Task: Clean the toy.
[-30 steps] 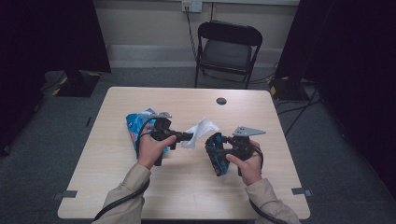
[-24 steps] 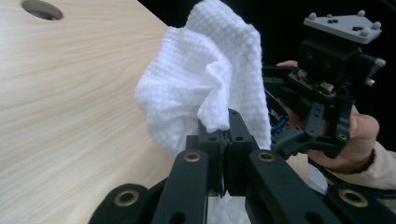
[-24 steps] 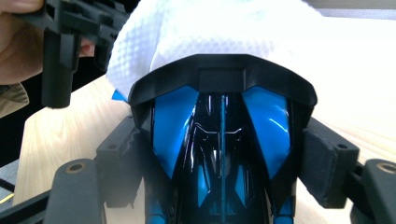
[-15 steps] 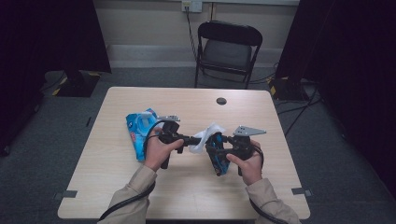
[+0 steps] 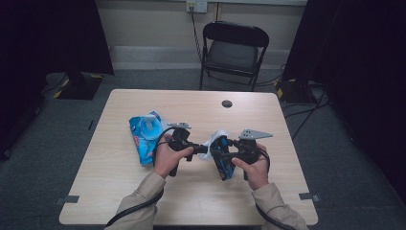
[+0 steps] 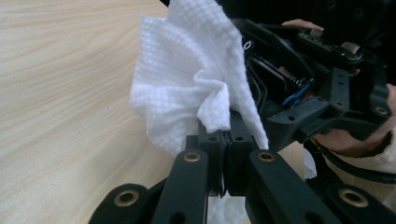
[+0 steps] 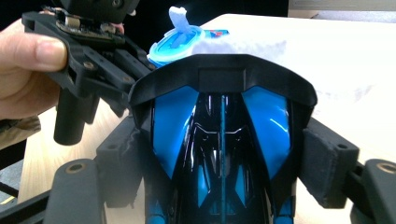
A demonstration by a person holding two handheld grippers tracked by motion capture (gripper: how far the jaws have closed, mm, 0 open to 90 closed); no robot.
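My left gripper [image 5: 200, 149] is shut on a crumpled white wipe [image 5: 214, 140]; in the left gripper view the wipe [image 6: 187, 79] bunches above the closed tips of that gripper [image 6: 225, 140]. My right gripper [image 5: 229, 154] is shut on a glossy blue and black toy car [image 5: 221, 164]. In the right gripper view the toy car [image 7: 219, 140] sits between the two pads [image 7: 327, 161]. The wipe [image 7: 240, 46] lies against the toy's far end. A blue wipe pack [image 5: 143, 135] lies on the table to the left, lid open.
The light wooden table [image 5: 191, 201] carries a small dark round spot [image 5: 227, 103] near its far edge. A black folding chair [image 5: 233, 50] stands beyond the table. In the right gripper view, the hand holding the left gripper [image 7: 88, 60] is close at the left.
The left hand has carried the wipe rightward and slightly down, from near the wipe pack to the toy car. The right hand and the toy have stayed in place.
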